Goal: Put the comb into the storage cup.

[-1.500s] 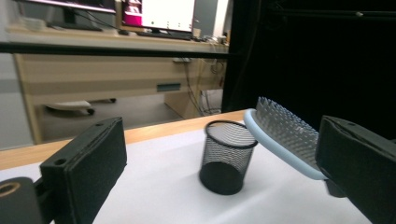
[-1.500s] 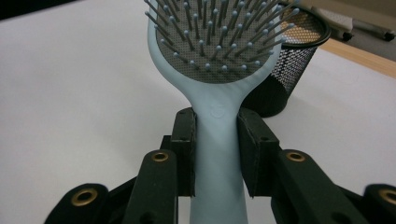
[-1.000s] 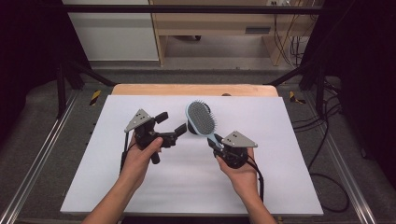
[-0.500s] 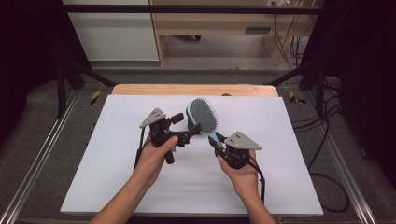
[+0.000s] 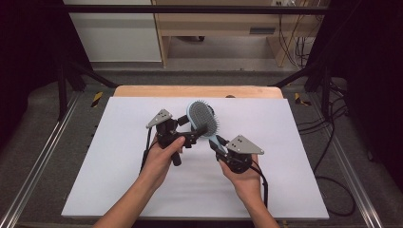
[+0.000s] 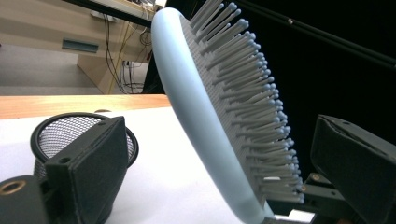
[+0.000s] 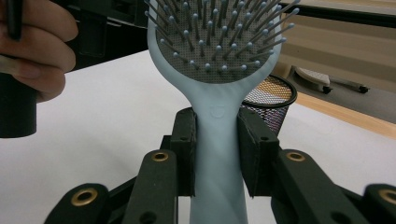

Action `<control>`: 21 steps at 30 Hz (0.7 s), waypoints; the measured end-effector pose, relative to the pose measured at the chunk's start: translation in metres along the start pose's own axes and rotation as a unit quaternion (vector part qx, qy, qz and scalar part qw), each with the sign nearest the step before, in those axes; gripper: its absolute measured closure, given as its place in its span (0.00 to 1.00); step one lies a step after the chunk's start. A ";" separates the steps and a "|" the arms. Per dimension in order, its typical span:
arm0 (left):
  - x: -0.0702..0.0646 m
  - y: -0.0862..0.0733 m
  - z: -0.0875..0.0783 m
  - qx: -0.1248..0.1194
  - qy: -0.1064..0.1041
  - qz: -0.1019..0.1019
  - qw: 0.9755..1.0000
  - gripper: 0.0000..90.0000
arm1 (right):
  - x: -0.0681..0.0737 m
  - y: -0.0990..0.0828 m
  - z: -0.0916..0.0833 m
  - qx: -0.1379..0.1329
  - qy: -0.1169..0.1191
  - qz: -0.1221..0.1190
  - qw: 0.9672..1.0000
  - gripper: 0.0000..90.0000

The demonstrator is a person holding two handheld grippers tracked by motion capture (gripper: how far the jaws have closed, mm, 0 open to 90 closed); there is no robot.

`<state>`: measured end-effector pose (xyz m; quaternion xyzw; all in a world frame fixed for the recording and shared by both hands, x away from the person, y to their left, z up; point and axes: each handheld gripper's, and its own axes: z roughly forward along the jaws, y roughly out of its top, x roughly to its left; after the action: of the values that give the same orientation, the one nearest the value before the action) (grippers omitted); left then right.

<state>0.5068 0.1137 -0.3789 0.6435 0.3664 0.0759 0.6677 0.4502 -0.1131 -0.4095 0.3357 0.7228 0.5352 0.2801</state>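
Observation:
A pale blue hairbrush (image 5: 202, 116) with grey bristles is held tilted above the white table (image 5: 119, 156). My right gripper (image 5: 216, 142) is shut on its handle (image 7: 217, 154), one pad pressing on each side. My left gripper (image 5: 192, 124) is open, and its jaws straddle the brush head (image 6: 205, 121). In the left gripper view one pad (image 6: 88, 158) stands behind the brush's smooth back and the other pad (image 6: 359, 158) faces the bristles. Neither pad touches the brush.
A black wire-mesh cup (image 7: 273, 100) stands on the table just beyond the brush, also behind my left jaw as a mesh cup (image 6: 56, 130). The table's wooden far edge (image 5: 190, 90) lies behind. A black frame and cables (image 5: 332, 142) surround the table.
My left gripper has moved right toward the brush, and its jaws now stand around the brush head. The right gripper and the brush have kept still.

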 end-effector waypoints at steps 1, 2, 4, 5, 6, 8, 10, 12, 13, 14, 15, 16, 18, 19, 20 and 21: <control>0.001 0.000 0.001 -0.001 -0.004 -0.008 1.000 0.06 | 0.001 0.000 0.000 0.000 0.001 -0.001 1.000 0.77; 0.001 0.000 0.001 -0.003 -0.005 -0.012 1.000 0.07 | 0.001 0.000 0.001 0.000 0.002 -0.001 1.000 0.77; 0.001 0.000 0.001 -0.004 -0.008 -0.014 1.000 0.11 | 0.003 0.000 0.002 0.000 0.005 -0.004 1.000 0.77; 0.000 0.000 0.002 -0.004 -0.012 -0.016 1.000 0.13 | 0.004 -0.001 0.002 0.000 0.006 -0.005 1.000 0.77; 0.000 0.000 0.002 -0.004 -0.014 -0.017 1.000 0.15 | 0.004 -0.001 0.003 0.001 0.007 -0.006 1.000 0.77; 0.000 0.000 0.002 -0.004 -0.014 -0.019 1.000 0.17 | 0.006 -0.001 0.004 0.001 0.009 -0.006 1.000 0.77; 0.000 0.000 0.002 -0.005 -0.013 -0.021 1.000 0.20 | 0.007 -0.001 0.004 0.002 0.011 -0.007 1.000 0.77; 0.000 0.000 0.002 -0.004 -0.012 -0.021 1.000 0.23 | 0.008 -0.001 0.005 0.002 0.012 -0.008 1.000 0.77; 0.000 0.000 0.001 -0.008 -0.010 -0.022 1.000 0.26 | 0.009 -0.002 0.006 0.004 0.013 -0.010 1.000 0.77; -0.001 0.000 0.001 -0.009 -0.007 -0.024 1.000 0.29 | 0.010 -0.002 0.007 0.006 0.014 -0.012 1.000 0.77; -0.001 0.000 0.001 -0.009 -0.004 -0.025 1.000 0.29 | 0.011 -0.002 0.008 0.005 0.014 -0.012 1.000 0.77; -0.001 0.000 0.001 -0.011 -0.001 -0.027 1.000 0.31 | 0.011 -0.003 0.008 0.005 0.015 -0.011 1.000 0.77; 0.000 -0.001 0.000 -0.014 0.002 -0.029 0.999 0.40 | 0.011 -0.003 0.008 0.006 0.014 -0.010 1.000 0.77; 0.001 -0.001 0.000 -0.011 0.008 -0.037 0.999 0.42 | 0.011 -0.003 0.009 0.010 0.014 -0.009 1.000 0.77; 0.001 -0.002 0.000 -0.011 0.010 -0.040 0.999 0.42 | 0.012 -0.004 0.010 0.011 0.015 -0.008 1.000 0.77; 0.001 -0.003 0.000 -0.011 0.011 -0.043 0.999 0.43 | 0.012 -0.005 0.011 0.014 0.017 -0.006 1.000 0.77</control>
<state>0.5069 0.1139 -0.3818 0.6190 0.4005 0.0578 0.6731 0.4505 -0.0984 -0.4175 0.3259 0.7371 0.5287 0.2665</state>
